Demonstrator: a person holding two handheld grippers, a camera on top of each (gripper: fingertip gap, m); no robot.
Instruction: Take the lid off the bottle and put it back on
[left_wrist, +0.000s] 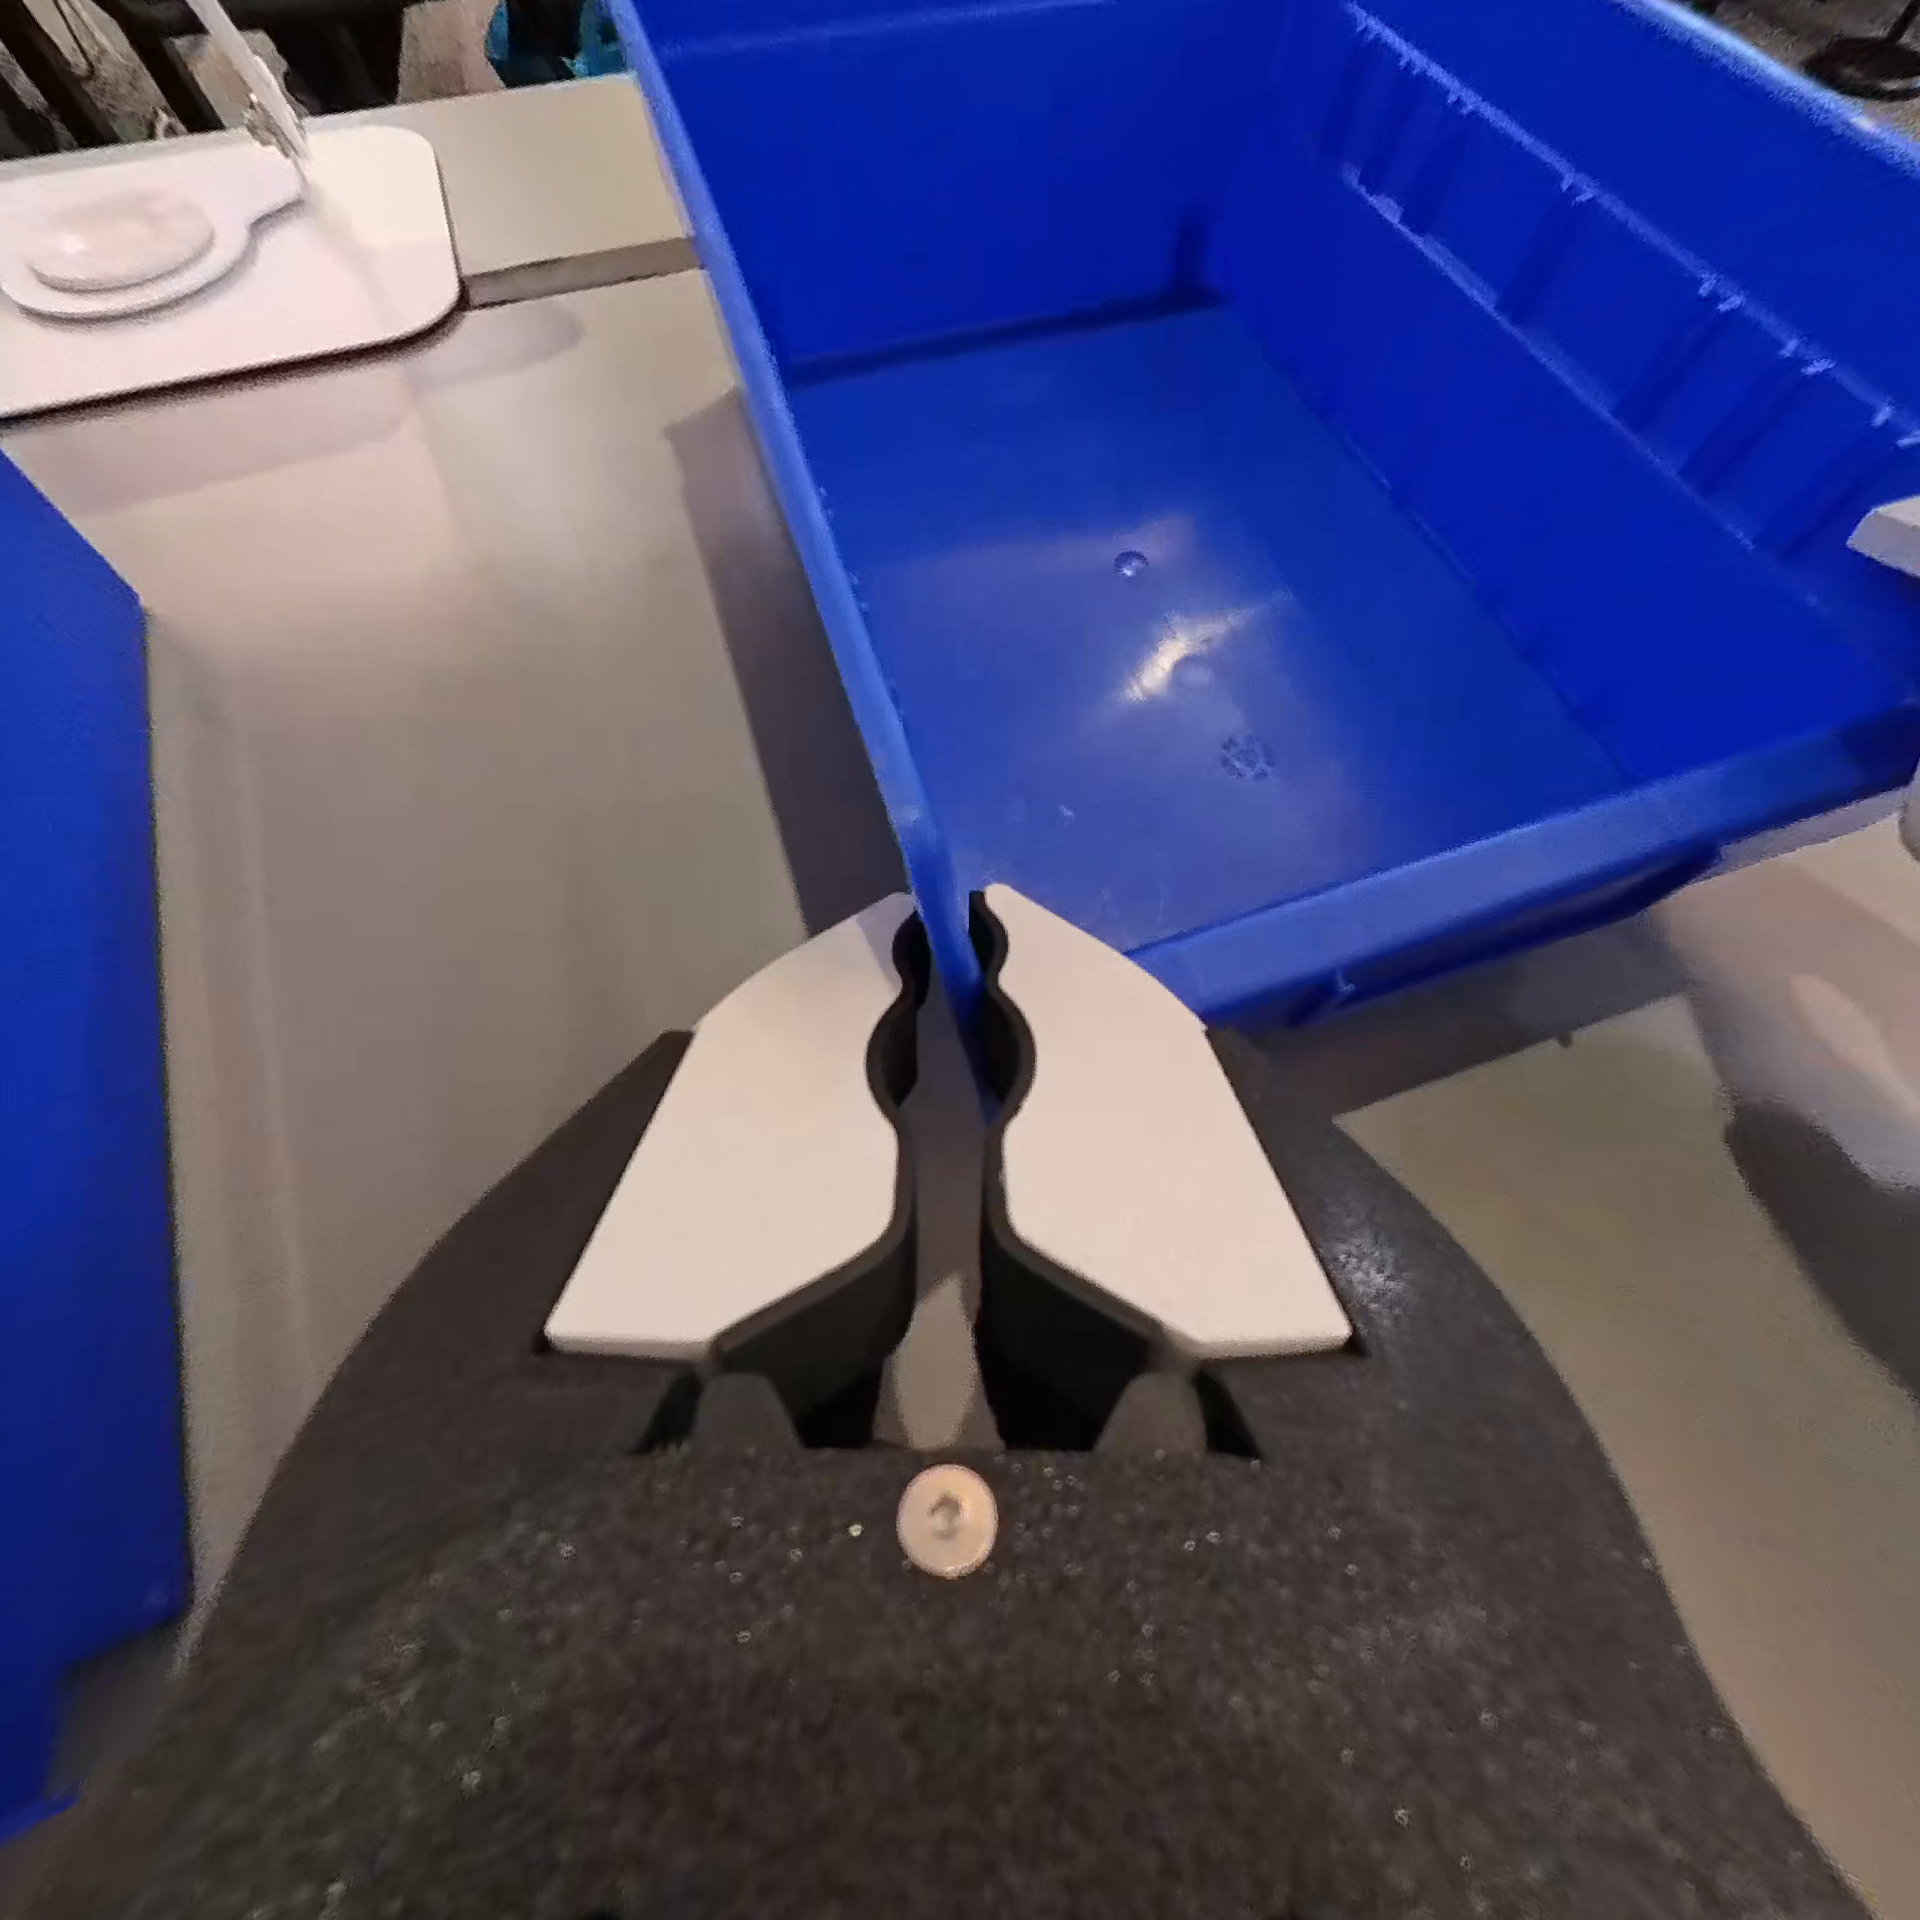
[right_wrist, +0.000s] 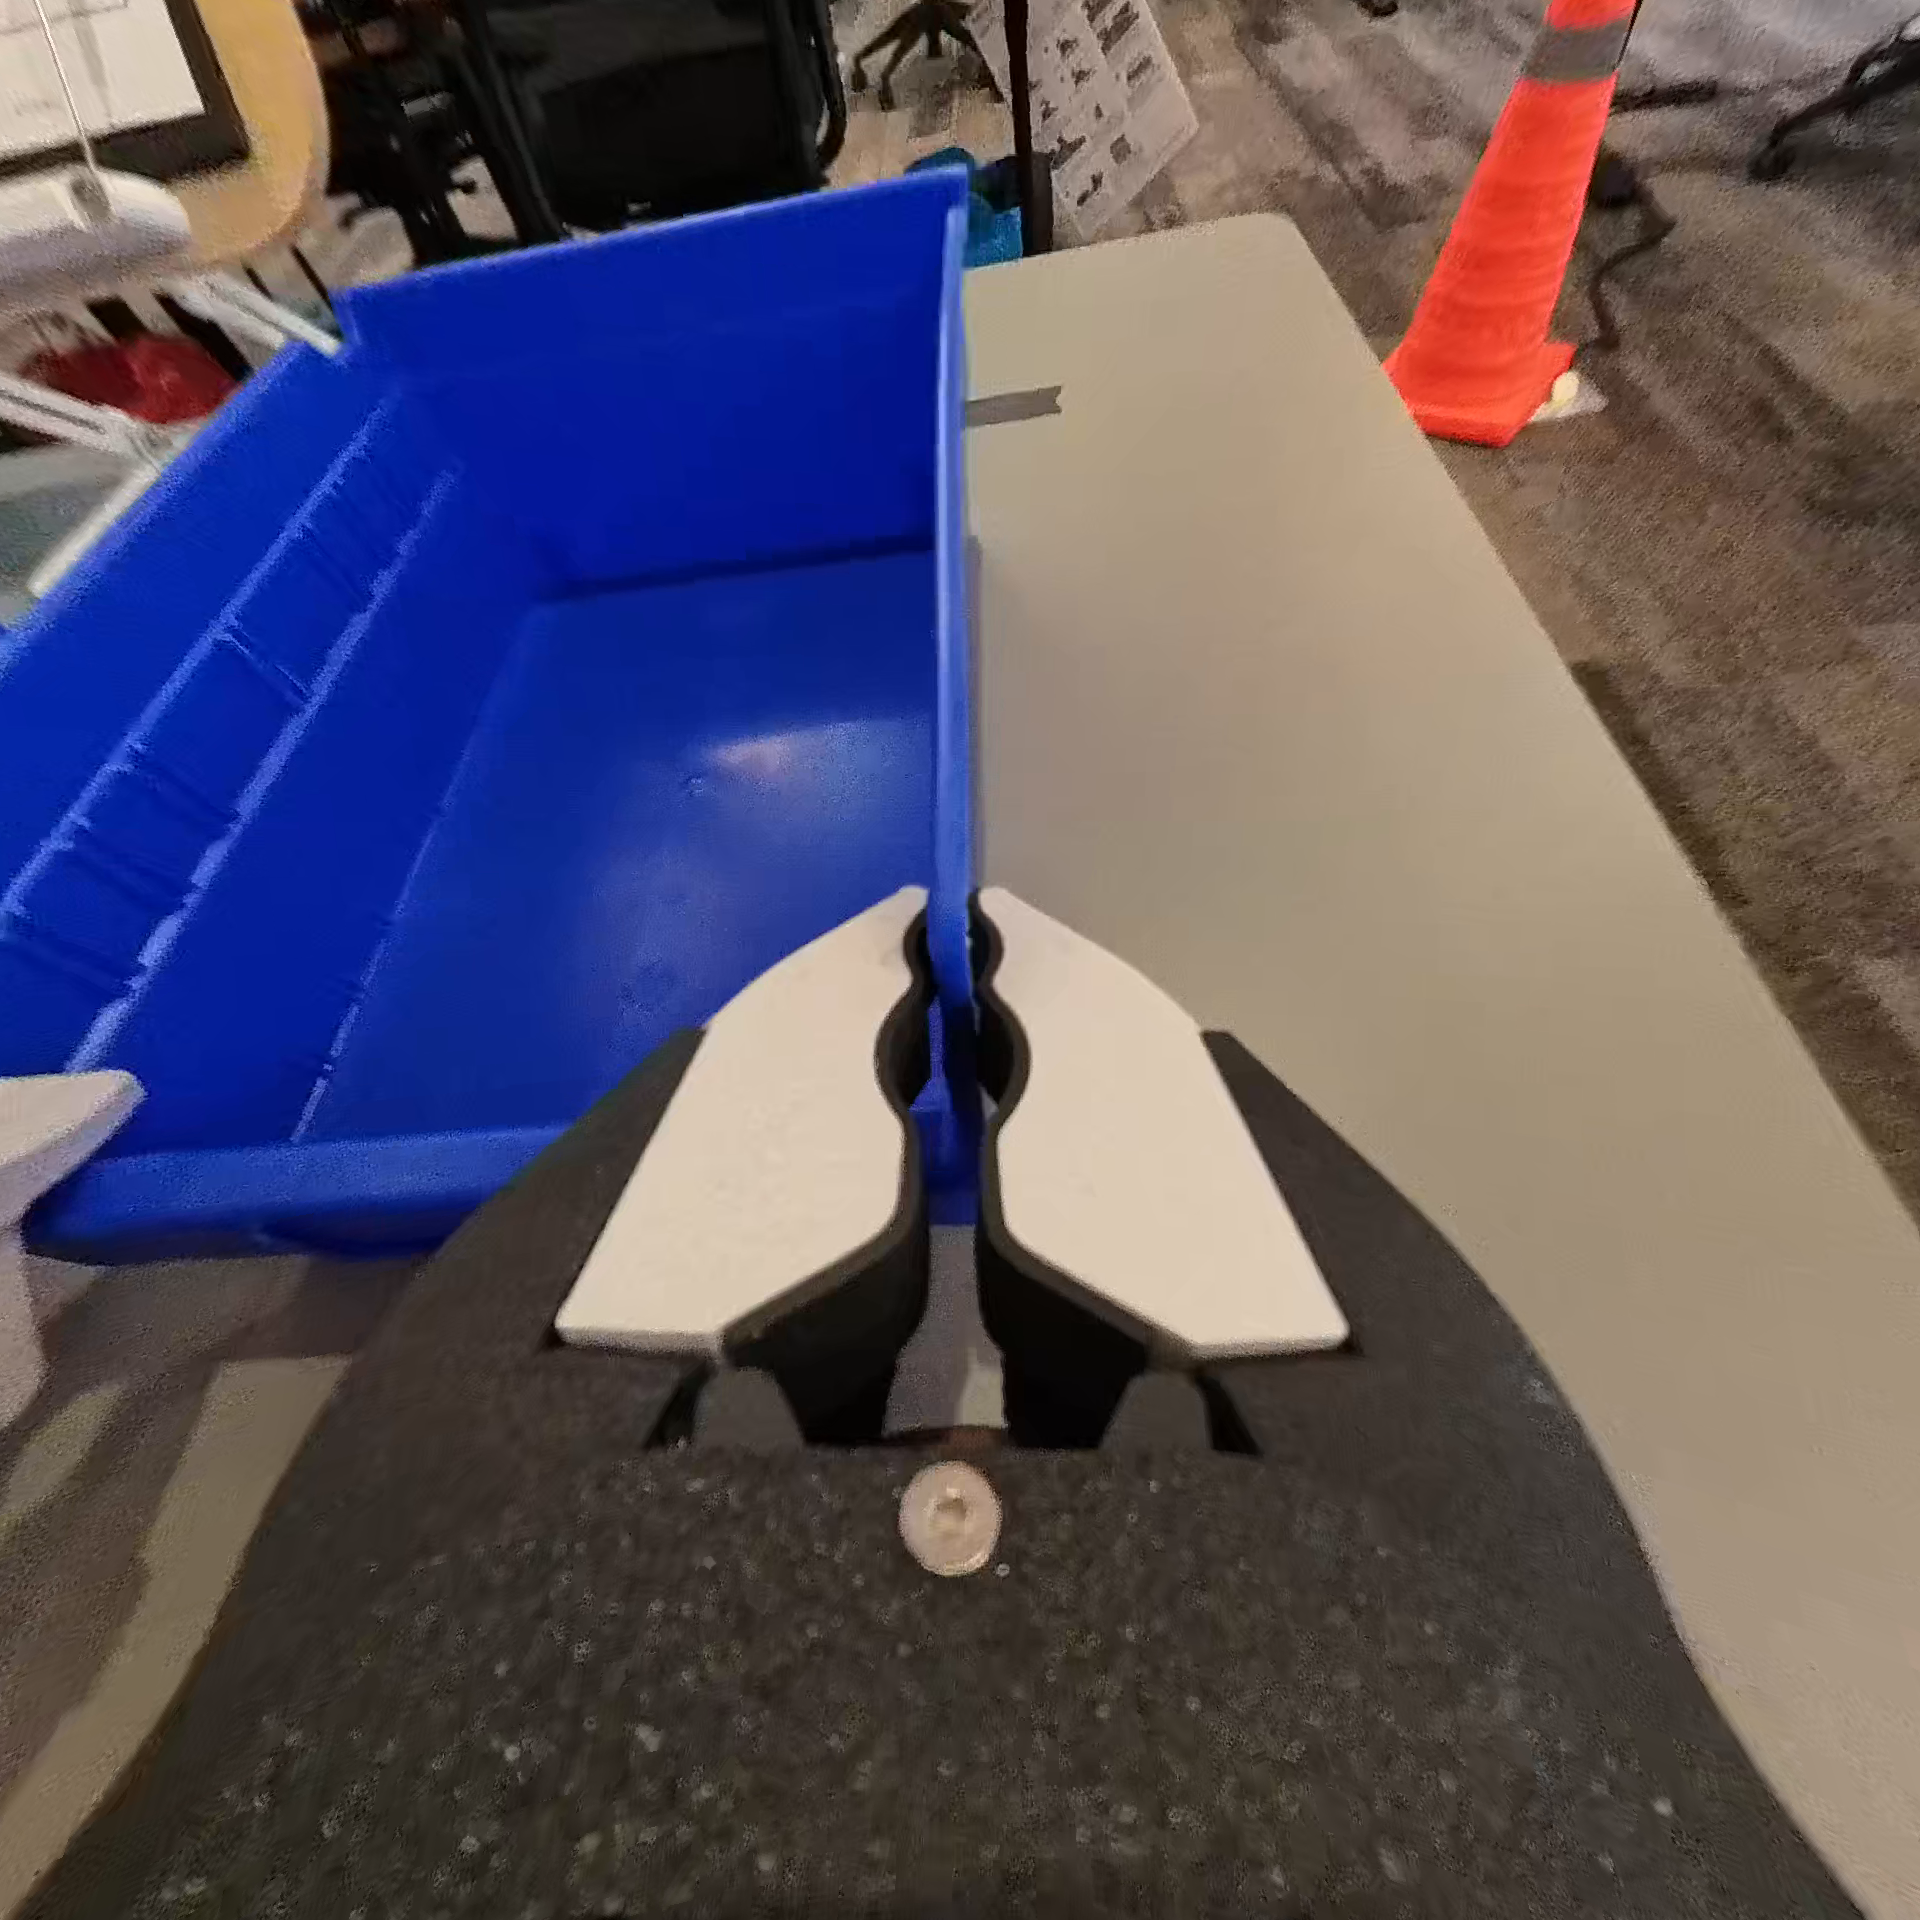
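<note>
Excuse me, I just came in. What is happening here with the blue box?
A person holds two hand grippers, and each one is clamped on a side wall of the same blue bin. The left gripper pinches the bin's left wall near the front corner; the right gripper pinches the opposite wall. The bin is empty and looks lifted and tilted over the grey table. No bottle or lid is visible.

1. A pale grey desk (right_wrist: 1299, 727) with a strip of dark tape (right_wrist: 1013, 405) runs into the distance.
2. Grey mottled carpet (right_wrist: 1714, 571) lies to its right.
3. An orange traffic cone (right_wrist: 1507, 239) stands on the carpet, far right.
4. Dark chairs (right_wrist: 644, 94) crowd the far side.
</note>
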